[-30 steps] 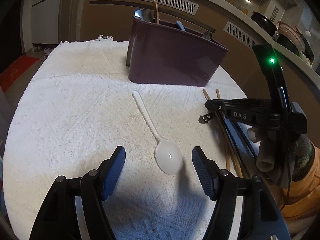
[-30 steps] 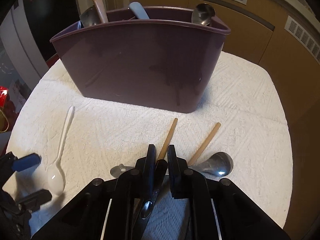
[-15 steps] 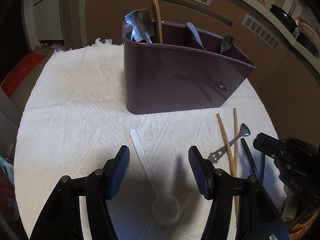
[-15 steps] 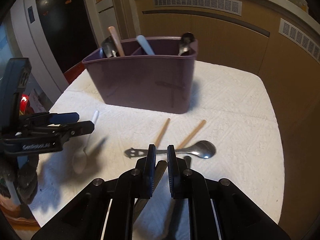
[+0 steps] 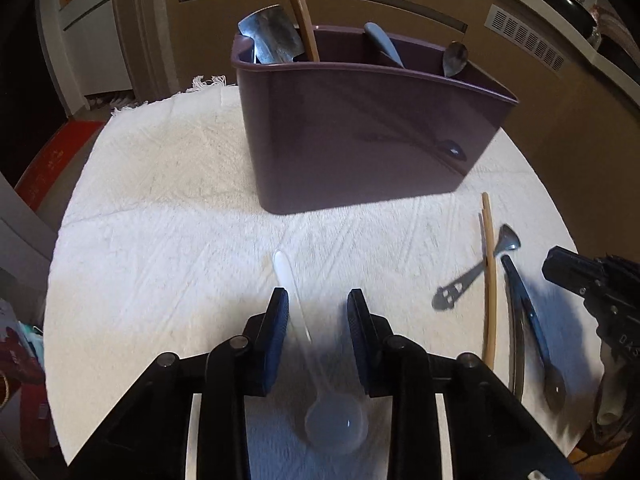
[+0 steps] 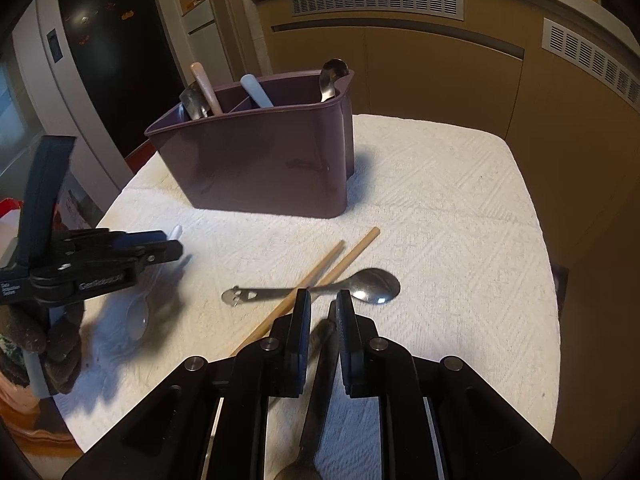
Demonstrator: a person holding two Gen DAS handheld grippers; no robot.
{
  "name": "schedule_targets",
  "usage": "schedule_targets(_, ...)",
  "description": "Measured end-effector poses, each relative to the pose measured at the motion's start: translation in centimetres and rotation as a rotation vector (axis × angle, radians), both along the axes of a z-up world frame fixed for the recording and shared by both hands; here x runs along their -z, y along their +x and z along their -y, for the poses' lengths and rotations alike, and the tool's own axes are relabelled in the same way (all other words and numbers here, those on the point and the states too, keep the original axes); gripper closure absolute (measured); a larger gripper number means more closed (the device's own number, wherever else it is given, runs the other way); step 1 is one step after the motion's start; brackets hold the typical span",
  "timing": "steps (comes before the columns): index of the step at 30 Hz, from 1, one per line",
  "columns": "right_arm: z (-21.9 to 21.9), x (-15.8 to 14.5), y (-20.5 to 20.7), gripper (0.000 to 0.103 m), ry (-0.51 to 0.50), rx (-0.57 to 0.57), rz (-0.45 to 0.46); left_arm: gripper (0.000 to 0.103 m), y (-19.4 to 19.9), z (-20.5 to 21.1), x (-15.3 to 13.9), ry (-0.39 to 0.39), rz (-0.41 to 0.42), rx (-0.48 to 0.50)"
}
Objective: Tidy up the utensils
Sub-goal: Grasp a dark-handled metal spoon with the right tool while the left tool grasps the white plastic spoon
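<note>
A purple utensil caddy point(image 5: 360, 136) stands on the white towel point(image 5: 160, 208); it also shows in the right wrist view point(image 6: 264, 160). My left gripper point(image 5: 314, 308) straddles the handle of a white plastic spoon point(image 5: 332, 420), its jaws partly closed and apart from it. My right gripper point(image 6: 323, 312) is shut on a dark-handled utensil point(image 6: 320, 380), lifted over the towel. A steel spoon point(image 6: 360, 286) and two wooden chopsticks point(image 6: 320, 272) lie on the towel.
The caddy holds several utensils: a steel spatula point(image 5: 272, 40), a wooden handle point(image 5: 302, 16), a pale handle point(image 5: 382, 42) and a steel spoon point(image 5: 454, 58). Brown cabinets point(image 6: 440, 60) stand behind. The towel edge point(image 6: 548, 280) drops off at the right.
My left gripper moved forward along the white spoon and its jaws narrowed around the handle. My right gripper rose and pulled back with the dark utensil.
</note>
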State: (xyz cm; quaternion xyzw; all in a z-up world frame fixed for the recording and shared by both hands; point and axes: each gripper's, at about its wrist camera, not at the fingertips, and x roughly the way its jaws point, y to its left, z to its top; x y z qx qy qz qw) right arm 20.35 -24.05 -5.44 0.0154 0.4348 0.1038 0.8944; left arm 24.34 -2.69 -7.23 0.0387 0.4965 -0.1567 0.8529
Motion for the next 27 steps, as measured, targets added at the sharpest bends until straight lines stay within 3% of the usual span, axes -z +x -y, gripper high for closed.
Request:
schedule_targets(2, -0.5, 0.2, -1.4, 0.083, 0.018, -0.025, -0.035, 0.062, -2.0, -0.3, -0.3, 0.027, 0.011, 0.005)
schedule_targets(6, -2.2, 1.4, -4.9, 0.051, 0.037, -0.077, -0.106, 0.061, -5.1, -0.4, 0.6, 0.046, 0.015, 0.007)
schedule_targets(7, -2.9, 1.9, -5.9, 0.048, 0.038, -0.083, -0.121, 0.061, -5.4, -0.1, 0.9, 0.050, 0.019, 0.004)
schedule_targets(12, -6.4, 3.0, -7.9, 0.048, -0.063, -0.115, -0.109, 0.061, -5.2, 0.6, 1.8, 0.037, 0.008, 0.003)
schedule_targets(14, -7.0, 3.2, -7.3, 0.048, -0.114, -0.081, -0.089, 0.061, -5.1, 0.5, 1.6, 0.025, 0.009, 0.003)
schedule_targets(16, -6.5, 3.2, -6.3, 0.050, -0.099, -0.043, -0.081, 0.060, -5.1, 0.0, 1.4, 0.008, 0.005, -0.006)
schedule_targets(19, -4.8, 3.1, -4.1, 0.066, -0.050, 0.030, -0.109, 0.059, -4.8, -0.9, 1.1, -0.011, -0.003, -0.032)
schedule_targets(22, -3.8, 3.6, -2.6, 0.071, -0.020, 0.064, -0.141, 0.059, -4.5, -1.5, 1.1, -0.025, -0.011, -0.054)
schedule_targets(24, -4.0, 3.7, -2.3, 0.072, -0.036, 0.058, -0.132, 0.059, -4.3, -1.8, 1.0, -0.032, -0.014, -0.060)
schedule_targets(27, -4.7, 3.6, -2.5, 0.085, -0.078, 0.031, -0.107, 0.059, -4.3, -1.7, 0.9, -0.034, -0.010, -0.055)
